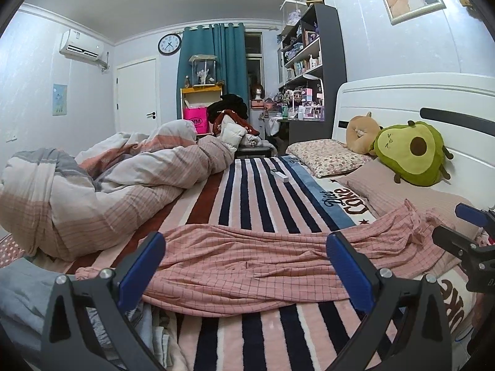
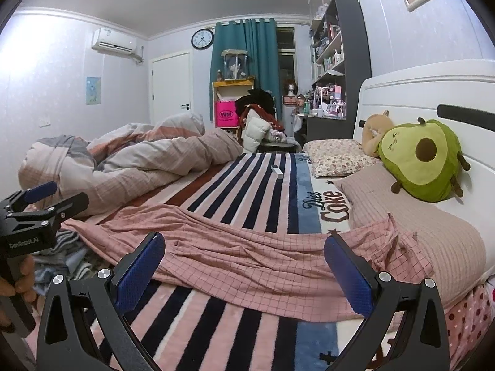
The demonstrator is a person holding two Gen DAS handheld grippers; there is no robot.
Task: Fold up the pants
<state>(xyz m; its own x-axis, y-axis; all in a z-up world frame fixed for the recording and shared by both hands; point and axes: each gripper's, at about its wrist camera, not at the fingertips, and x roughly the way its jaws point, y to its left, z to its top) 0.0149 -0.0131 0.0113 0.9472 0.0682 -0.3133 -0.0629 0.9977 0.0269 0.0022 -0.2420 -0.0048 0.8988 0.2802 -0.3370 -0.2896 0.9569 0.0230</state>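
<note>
The pink checked pants [image 1: 247,262] lie spread and wrinkled across the striped blanket [image 1: 260,185] on the bed, their right end reaching the beige pillow [image 1: 402,194]. They also show in the right wrist view [image 2: 253,253]. My left gripper [image 1: 246,266] is open and empty, hovering just above the near edge of the pants. My right gripper [image 2: 244,269] is open and empty, also just above the pants. The right gripper shows at the right edge of the left wrist view [image 1: 473,235]; the left gripper shows at the left edge of the right wrist view [image 2: 37,207].
A bunched duvet [image 1: 108,182] fills the left of the bed. An avocado plush [image 1: 414,151] and a tan plush [image 1: 360,133] lean on the white headboard [image 1: 402,99]. A small white box [image 1: 280,176] lies on the blanket. Loose clothes [image 1: 27,293] lie at the near left.
</note>
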